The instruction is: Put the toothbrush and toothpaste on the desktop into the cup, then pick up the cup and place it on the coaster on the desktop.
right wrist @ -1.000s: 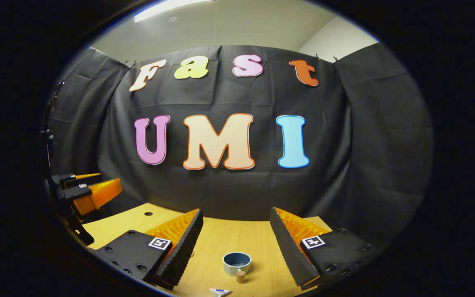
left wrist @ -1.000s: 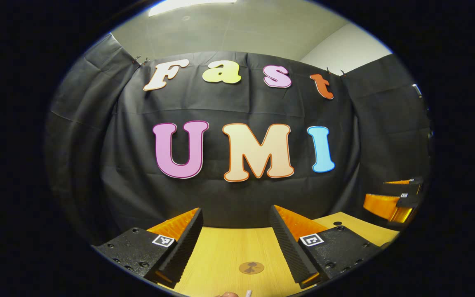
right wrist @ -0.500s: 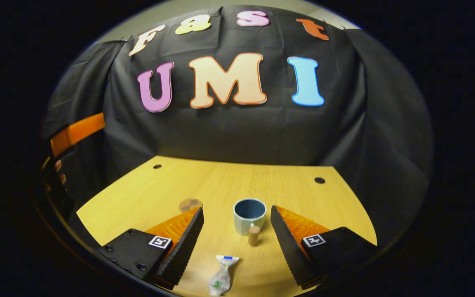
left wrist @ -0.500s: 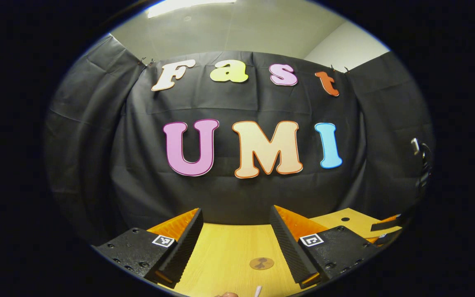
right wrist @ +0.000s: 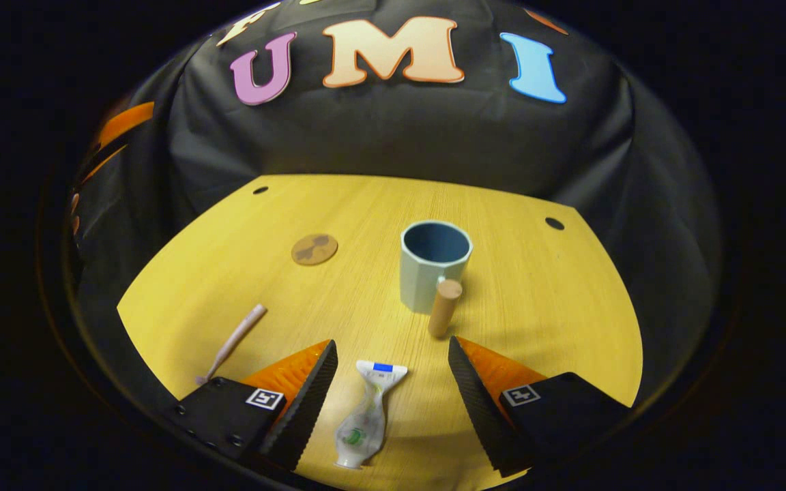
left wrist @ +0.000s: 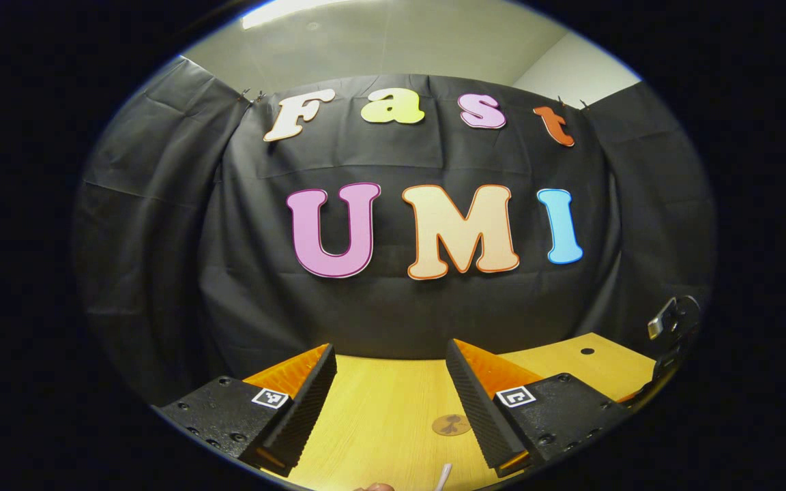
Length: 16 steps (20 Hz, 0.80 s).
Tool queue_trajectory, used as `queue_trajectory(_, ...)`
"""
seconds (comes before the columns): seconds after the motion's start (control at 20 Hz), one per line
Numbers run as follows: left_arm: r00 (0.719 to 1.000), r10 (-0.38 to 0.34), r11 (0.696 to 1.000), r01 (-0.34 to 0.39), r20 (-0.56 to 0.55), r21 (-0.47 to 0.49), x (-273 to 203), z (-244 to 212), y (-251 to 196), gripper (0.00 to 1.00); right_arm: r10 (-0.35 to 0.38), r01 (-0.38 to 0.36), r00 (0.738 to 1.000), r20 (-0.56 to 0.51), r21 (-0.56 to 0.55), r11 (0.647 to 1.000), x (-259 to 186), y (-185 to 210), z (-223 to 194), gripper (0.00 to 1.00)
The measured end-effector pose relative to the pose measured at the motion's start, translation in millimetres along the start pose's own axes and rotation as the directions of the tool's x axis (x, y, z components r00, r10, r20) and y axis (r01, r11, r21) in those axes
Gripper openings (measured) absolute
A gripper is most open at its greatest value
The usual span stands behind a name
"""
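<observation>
While the right gripper (right wrist: 389, 382) is held wide open and empty over the toothpaste tube (right wrist: 366, 423) at lower centre, descent and closing are called for.

Right gripper view: the toothpaste (right wrist: 368, 417) lies on the table (right wrist: 557, 307) between the fingers of the right hand-held gripper (right wrist: 388, 402). The cup (right wrist: 434, 262) stands ahead of it, slightly right, its handle (right wrist: 444, 308) facing the gripper. The coaster (right wrist: 314, 249) lies ahead and left; the toothbrush (right wrist: 233, 339) lies left, nearer the gripper.
</observation>
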<state>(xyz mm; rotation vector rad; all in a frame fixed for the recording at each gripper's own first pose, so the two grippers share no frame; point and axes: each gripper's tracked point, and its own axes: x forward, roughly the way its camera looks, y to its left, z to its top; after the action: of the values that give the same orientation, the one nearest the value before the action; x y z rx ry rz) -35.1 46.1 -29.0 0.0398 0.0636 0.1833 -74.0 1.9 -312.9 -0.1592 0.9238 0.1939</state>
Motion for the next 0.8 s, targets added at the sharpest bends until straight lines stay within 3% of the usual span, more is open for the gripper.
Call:
queue_trajectory(0.3,0.999,0.004,1.000,-0.003,-0.035,0.013,1.4,-11.7,2.7,0.94,-0.004,0.002,0.983,-0.182,-0.008,1.000,24.9,0.9,-53.2,1.00)
queue_trajectory(0.6,0.997,-0.007,1.000,0.009,-0.079,0.029,0.6,-27.4,-1.3,0.94,0.013,-0.019,0.960,-0.281,-0.019,1.000,36.8,8.0,-77.3,0.96)
queue_trajectory(0.7,0.996,-0.009,0.999,0.013,-0.091,0.034,2.6,-31.6,-2.9,0.95,0.027,-0.038,0.961,-0.276,-0.035,0.999,36.7,11.0,-75.2,0.88)
queue_trajectory(0.75,0.995,-0.012,0.999,0.015,-0.096,0.036,3.2,-33.2,-4.2,0.97,0.028,-0.040,0.961,-0.276,-0.038,0.998,39.0,12.6,-75.5,0.67)
queue_trajectory(0.8,0.995,-0.014,0.999,0.018,-0.102,0.039,3.1,-35.9,-5.7,0.96,0.034,-0.046,0.961,-0.276,-0.036,0.998,39.9,13.3,-76.8,0.59)
